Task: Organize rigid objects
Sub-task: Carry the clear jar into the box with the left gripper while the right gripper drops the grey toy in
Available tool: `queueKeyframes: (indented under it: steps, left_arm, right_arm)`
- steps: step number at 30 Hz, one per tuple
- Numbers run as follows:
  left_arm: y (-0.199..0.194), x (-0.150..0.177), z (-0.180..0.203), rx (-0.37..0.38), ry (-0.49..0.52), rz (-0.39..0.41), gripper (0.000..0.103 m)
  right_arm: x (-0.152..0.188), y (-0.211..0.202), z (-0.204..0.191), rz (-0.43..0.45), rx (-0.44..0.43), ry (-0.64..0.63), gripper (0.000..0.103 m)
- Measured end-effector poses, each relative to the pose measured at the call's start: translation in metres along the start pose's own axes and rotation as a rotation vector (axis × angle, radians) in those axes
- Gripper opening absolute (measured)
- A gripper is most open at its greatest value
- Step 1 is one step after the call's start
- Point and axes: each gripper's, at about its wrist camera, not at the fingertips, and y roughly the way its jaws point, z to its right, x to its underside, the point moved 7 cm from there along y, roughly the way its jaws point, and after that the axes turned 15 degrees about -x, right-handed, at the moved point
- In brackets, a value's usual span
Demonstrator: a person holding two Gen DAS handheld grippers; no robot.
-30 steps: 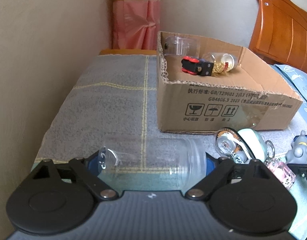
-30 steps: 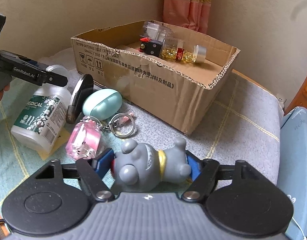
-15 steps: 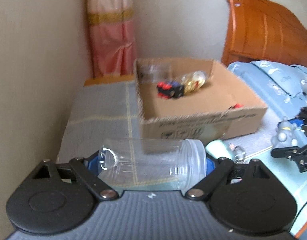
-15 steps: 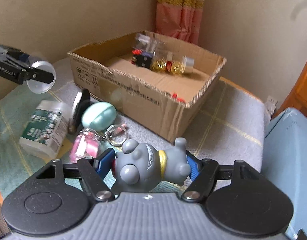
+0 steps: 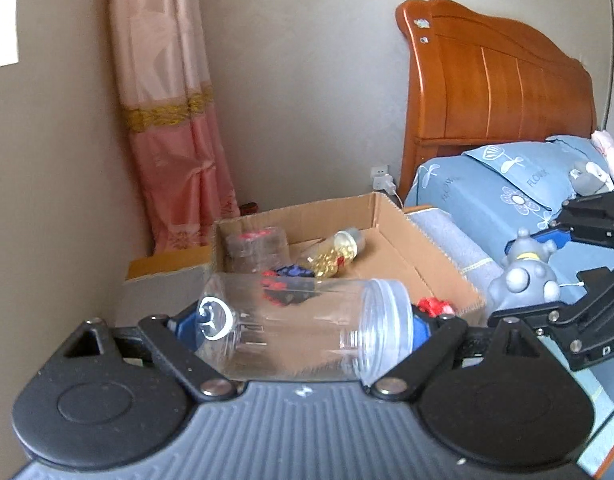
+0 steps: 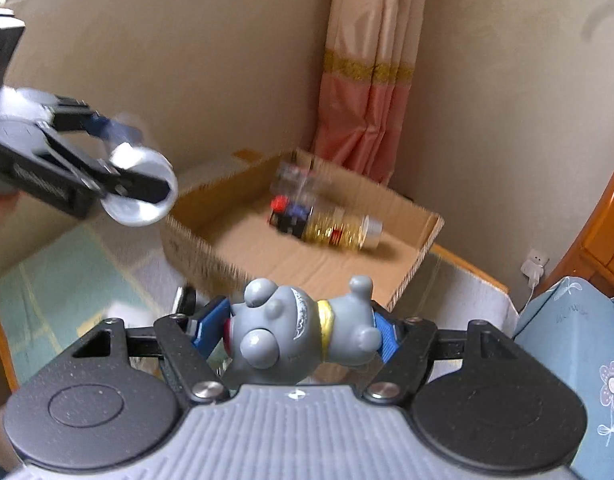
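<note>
Left gripper (image 5: 303, 322) is clamped on a clear plastic jar (image 5: 307, 326), lying sideways between the blue pads, threaded mouth toward the right pad, held in the air in front of the cardboard box (image 5: 391, 216). Right gripper (image 6: 295, 326) is clamped on a grey toy figure (image 6: 303, 332) with a gold collar, lying on its side, held above the near edge of the box. In the box: a bottle of yellow capsules (image 6: 341, 232), a black and red block (image 6: 285, 214), a clear container (image 5: 255, 246). Box sits on a worktop covered with a grey cloth (image 6: 463, 296), in the corner by a pink curtain (image 5: 171, 136). Bed with blue bedding (image 5: 495, 188) and wooden headboard (image 5: 495, 76) to the right.
</note>
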Motion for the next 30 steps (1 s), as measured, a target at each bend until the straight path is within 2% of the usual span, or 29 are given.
queueKeyframes:
  steps: [3, 5, 6, 7, 19, 30]
  left_arm:
    - [0.017, -0.006, 0.004, 0.005, -0.014, -0.017, 0.091]
    - [0.025, -0.008, 0.007, -0.002, -0.017, -0.006, 0.095]
    - [0.027, -0.009, 0.007, -0.008, -0.018, 0.003, 0.102]
    - [0.026, -0.007, 0.007, -0.017, -0.018, 0.012, 0.102]
    - [0.018, 0.021, -0.003, -0.024, 0.015, -0.011, 0.102]
    - [0.006, 0.038, -0.020, -0.020, -0.031, -0.020, 0.102]
  right_arm:
    - [-0.012, 0.002, 0.005, 0.014, 0.006, 0.012, 0.077]
    - [-0.019, 0.006, 0.009, 0.015, 0.012, 0.015, 0.077]
    - [-0.019, 0.007, 0.010, 0.012, 0.013, 0.017, 0.077]
    - [-0.021, 0.010, 0.012, 0.010, 0.015, 0.016, 0.077]
    - [-0.034, 0.043, 0.032, -0.003, 0.030, 0.072, 0.077]
    - [-0.044, 0.082, 0.052, -0.042, 0.072, 0.146, 0.077]
